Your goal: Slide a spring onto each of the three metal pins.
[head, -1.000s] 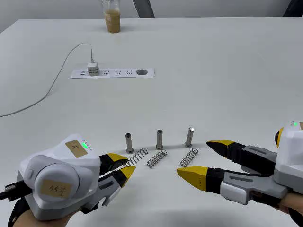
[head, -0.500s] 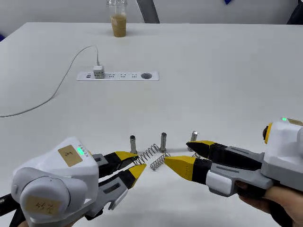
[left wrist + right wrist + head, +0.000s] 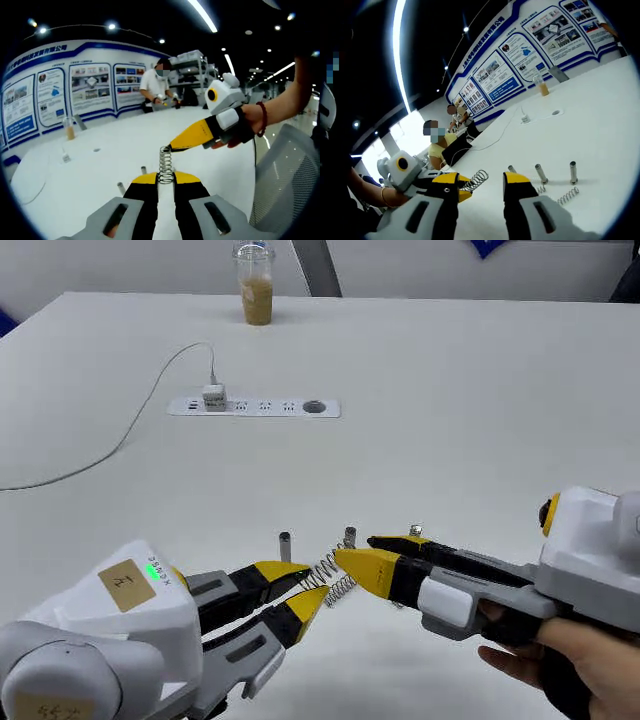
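Spring (image 3: 165, 161) stands up out of the left tool (image 3: 165, 176), its lower end pinched between the yellow tips and the rest clear of the table (image 3: 480, 420). In the head view it slants up and to the right from that tool. The right tool (image 3: 356, 554) points in from the right with its jaws parted, gripping nothing. One yellow tip meets the top coil, and in the right gripper view the spring's free end lies in the gap between its two jaws. Just behind, three pins stand upright in a row on the table, all bare: left pin (image 3: 285, 545), middle pin (image 3: 349, 536) and right pin (image 3: 415, 530), the last partly hidden by the right tool. A second spring (image 3: 342, 588) lies flat in front of the middle pin, and a third spring (image 3: 568, 195) lies on the table near the pins in the right gripper view. Farther back a power strip (image 3: 253, 406) holds a white charger (image 3: 213, 395), whose cable (image 3: 120, 440) trails off left — and a cup (image 3: 257, 285) of brown drink stands at the far edge.
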{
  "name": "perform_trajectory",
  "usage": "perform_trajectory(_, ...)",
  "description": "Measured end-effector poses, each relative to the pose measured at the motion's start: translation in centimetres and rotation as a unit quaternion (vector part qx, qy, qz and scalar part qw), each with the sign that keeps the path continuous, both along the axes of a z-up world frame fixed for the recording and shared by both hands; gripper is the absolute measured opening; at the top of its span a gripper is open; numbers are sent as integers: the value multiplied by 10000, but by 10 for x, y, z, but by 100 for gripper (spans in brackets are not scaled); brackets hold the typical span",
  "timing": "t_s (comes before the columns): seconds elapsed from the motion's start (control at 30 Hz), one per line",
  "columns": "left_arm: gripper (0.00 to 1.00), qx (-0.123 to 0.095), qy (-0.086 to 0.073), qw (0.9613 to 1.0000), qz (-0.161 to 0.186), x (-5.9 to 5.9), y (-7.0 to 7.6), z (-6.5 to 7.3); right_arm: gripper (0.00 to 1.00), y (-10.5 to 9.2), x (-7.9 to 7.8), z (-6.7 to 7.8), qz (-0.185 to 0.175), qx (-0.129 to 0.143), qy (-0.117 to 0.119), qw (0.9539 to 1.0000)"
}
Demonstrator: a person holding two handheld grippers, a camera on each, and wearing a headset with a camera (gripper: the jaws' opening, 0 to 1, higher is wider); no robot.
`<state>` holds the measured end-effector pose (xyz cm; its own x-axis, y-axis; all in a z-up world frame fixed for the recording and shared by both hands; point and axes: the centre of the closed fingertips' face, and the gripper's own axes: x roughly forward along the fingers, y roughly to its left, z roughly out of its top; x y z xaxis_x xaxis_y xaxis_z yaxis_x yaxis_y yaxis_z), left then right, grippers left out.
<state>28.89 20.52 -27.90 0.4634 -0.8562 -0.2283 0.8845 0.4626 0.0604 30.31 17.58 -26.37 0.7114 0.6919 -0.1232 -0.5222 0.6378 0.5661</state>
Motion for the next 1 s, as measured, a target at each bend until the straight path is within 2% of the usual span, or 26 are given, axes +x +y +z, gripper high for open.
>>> perform_trajectory(0.1, 10, -100, -24, 9999, 0, -1, -1, 5, 30, 5, -1, 3, 88, 180, 78, 9998)
perform_trajectory(0.33, 10, -417, 56, 9991, -4, -4, -2, 15, 25, 8, -1, 9, 103, 509, 179, 9985)
perform_trajectory(0.6, 10, -496, 69, 9987, -39, -6, -5, 19, 15, 12, -4, 15, 182, 666, 213, 9974)
perform_trajectory(0.73, 11, -452, 70, 9989, -47, -7, -5, 18, 14, 13, -5, 15, 226, 657, 198, 9974)
perform_trajectory(0.83, 11, -315, 63, 9995, -61, -7, -5, 15, 13, 17, -8, 14, 340, 648, 239, 9970)
perform_trajectory(1.0, 11, -102, 39, 9999, -61, -7, -5, 9, 11, 22, -11, 15, 455, 451, 90, 9979)
